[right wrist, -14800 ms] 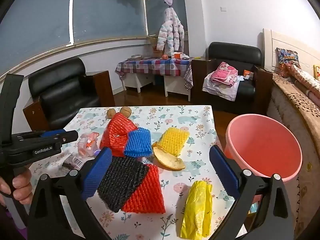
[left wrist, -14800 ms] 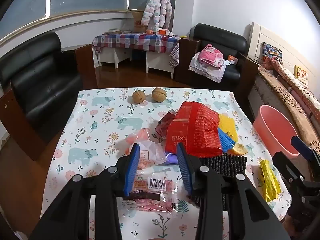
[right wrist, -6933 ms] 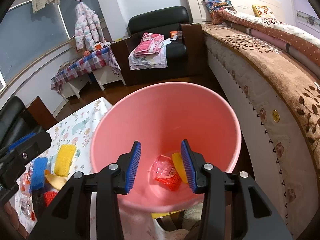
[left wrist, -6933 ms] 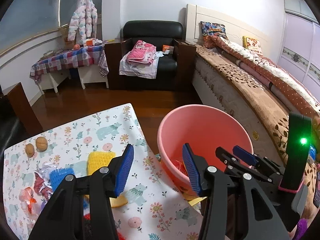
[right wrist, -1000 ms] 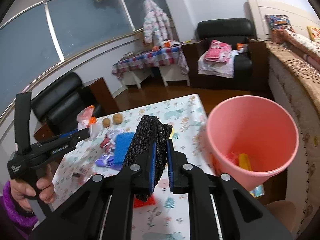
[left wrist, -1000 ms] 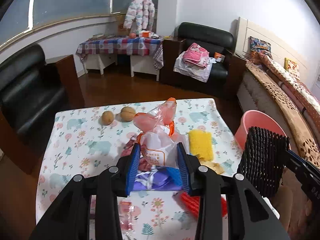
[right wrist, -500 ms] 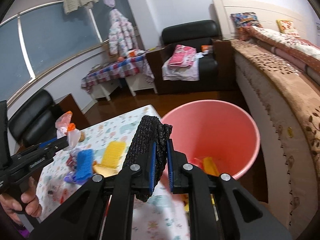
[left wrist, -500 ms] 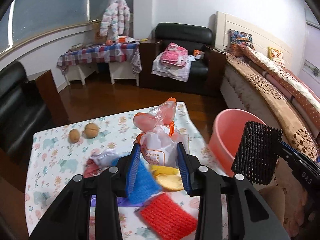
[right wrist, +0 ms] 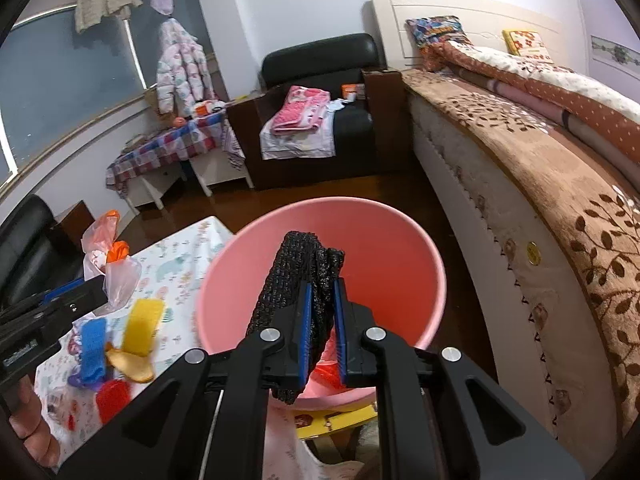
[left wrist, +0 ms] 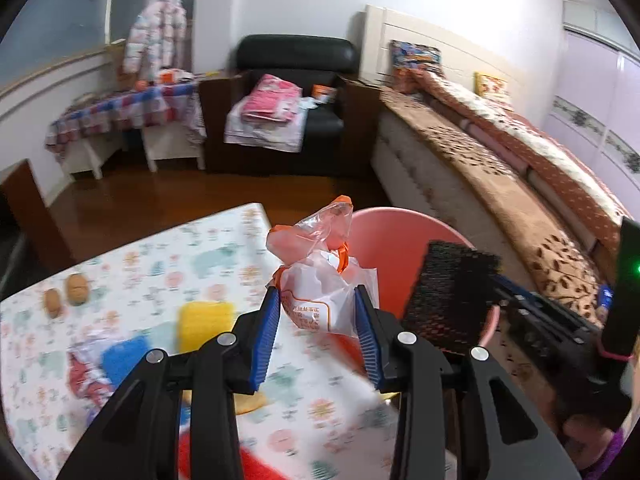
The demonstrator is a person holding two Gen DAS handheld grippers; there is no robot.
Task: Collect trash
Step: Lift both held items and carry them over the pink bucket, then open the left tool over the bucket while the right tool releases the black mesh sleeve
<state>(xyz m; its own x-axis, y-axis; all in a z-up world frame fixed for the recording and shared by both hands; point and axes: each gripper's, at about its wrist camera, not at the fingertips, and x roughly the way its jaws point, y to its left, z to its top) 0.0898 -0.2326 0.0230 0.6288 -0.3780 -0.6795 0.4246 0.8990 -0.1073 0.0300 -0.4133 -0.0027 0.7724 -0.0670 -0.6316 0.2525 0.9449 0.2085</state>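
Right gripper (right wrist: 320,316): clamped on black foam net (right wrist: 298,280) over pink bucket (right wrist: 400,232).
Left gripper (left wrist: 316,328): holding plastic bag (left wrist: 324,292); an early release might drop it on the table (left wrist: 168,252).

Each camera sits just behind its own gripper and looks forward and downward along the two fingers. The left wrist view faces over the corner of the flowered table (left wrist: 168,264) toward the pink bucket (left wrist: 400,220) beside it, with the bed (left wrist: 500,160) on the right. The right wrist view looks from close above into the same pink bucket (right wrist: 384,232). Both views share the bucket, the table edge (right wrist: 188,248), the black armchair (left wrist: 296,52) and the bed — and each one shows the other gripper at its side.
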